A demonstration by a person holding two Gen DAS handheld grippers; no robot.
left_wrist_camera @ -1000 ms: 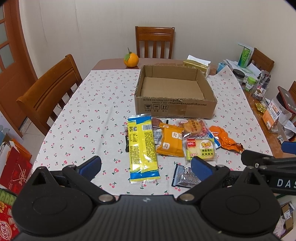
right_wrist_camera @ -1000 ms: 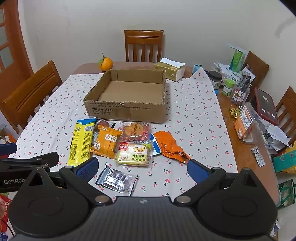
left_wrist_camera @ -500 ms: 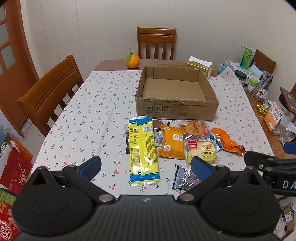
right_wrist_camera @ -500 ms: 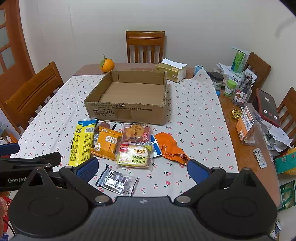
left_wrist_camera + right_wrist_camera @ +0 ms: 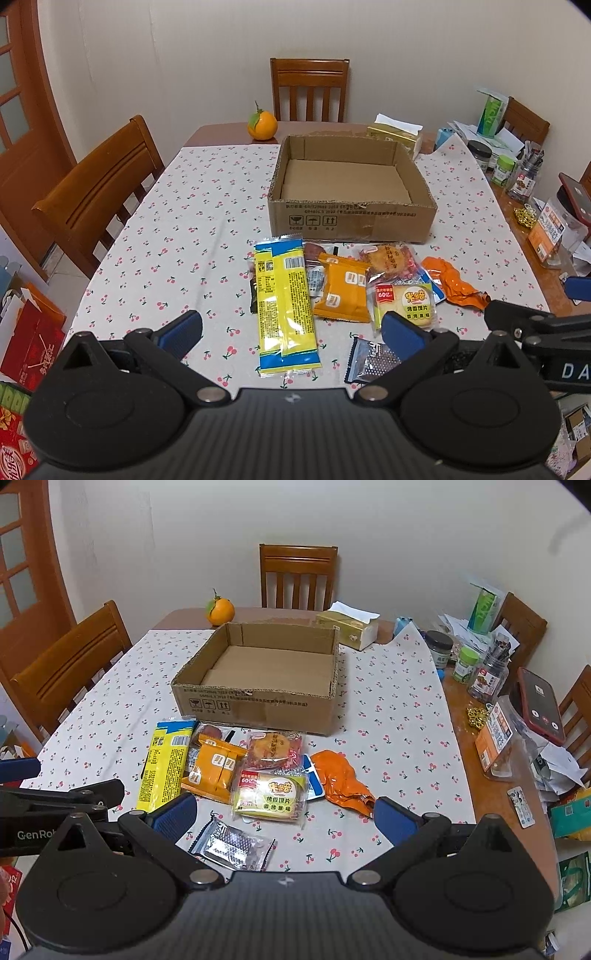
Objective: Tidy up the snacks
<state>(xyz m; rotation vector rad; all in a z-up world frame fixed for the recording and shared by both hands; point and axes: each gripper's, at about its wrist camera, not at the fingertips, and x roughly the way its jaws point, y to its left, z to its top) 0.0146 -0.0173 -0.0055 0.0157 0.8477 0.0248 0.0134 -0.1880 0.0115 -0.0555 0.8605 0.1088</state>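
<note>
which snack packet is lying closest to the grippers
The dark silvery packet, alone at the front of the pile, just ahead of the right gripper; the others lie farther back toward the box.

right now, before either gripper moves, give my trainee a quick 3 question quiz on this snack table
1. True or false: the cardboard box already holds a snack.
2. Which snack lies nearest the right gripper? A) long yellow pack B) silver-black packet C) crumpled orange wrapper
3. Fill in: the fingers of the left gripper are ____ and hold nothing.

Key: 1 false, the box is empty. 2 B, it lies just ahead of the fingers. 3 open.
</note>
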